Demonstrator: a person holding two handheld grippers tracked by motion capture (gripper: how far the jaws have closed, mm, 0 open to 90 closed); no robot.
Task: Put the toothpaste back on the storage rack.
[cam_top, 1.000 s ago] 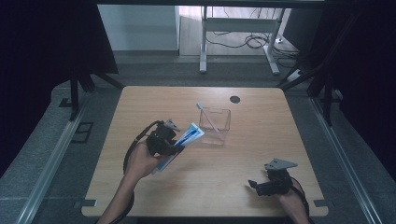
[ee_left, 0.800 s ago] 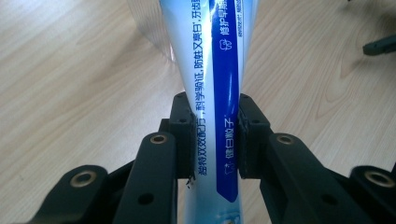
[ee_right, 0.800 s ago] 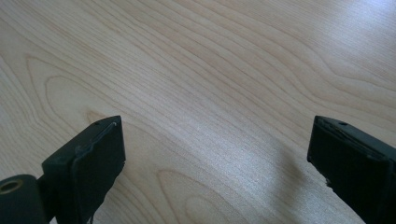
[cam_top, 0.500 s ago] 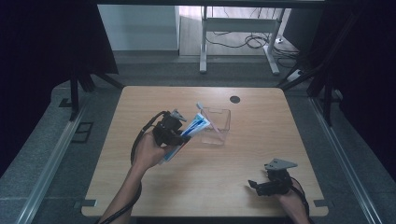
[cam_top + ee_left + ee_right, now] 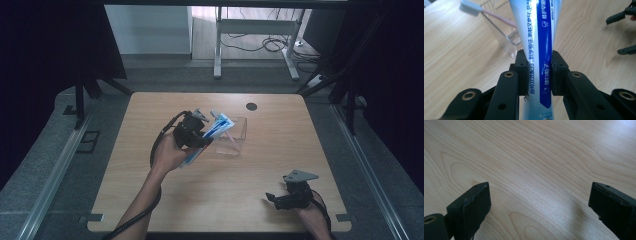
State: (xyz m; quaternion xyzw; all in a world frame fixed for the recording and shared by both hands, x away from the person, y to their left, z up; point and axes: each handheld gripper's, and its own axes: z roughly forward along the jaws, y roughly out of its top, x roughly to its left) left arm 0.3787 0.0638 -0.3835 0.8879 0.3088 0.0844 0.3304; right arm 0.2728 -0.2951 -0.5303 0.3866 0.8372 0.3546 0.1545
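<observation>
The toothpaste tube (image 5: 539,50), white with a blue band, was clamped across its body by your left gripper (image 5: 200,137), both pads (image 5: 522,72) pressed flat against its sides, the jaws standing only as far apart as the tube is wide. In the high view the tube (image 5: 214,131) lay tilted, its upper end pointing toward 1 o'clock and reaching over the near left rim of the clear box (image 5: 235,137) at the table's middle. A pink-handled toothbrush (image 5: 486,13) already leaned in that box, its white bristle head out at 10 o'clock in the left gripper view. The step in hand appeared to be the carry of the tube to the box; the next move would call for you to bring the tube's lower end over the rim, settle it beside the toothbrush without knocking the light box, and only then part the jaws. Your right gripper (image 5: 287,199) rested at 5 o'clock on the wooden table (image 5: 150,200), well apart from the box, its jaws spread wide with nothing between them.
</observation>
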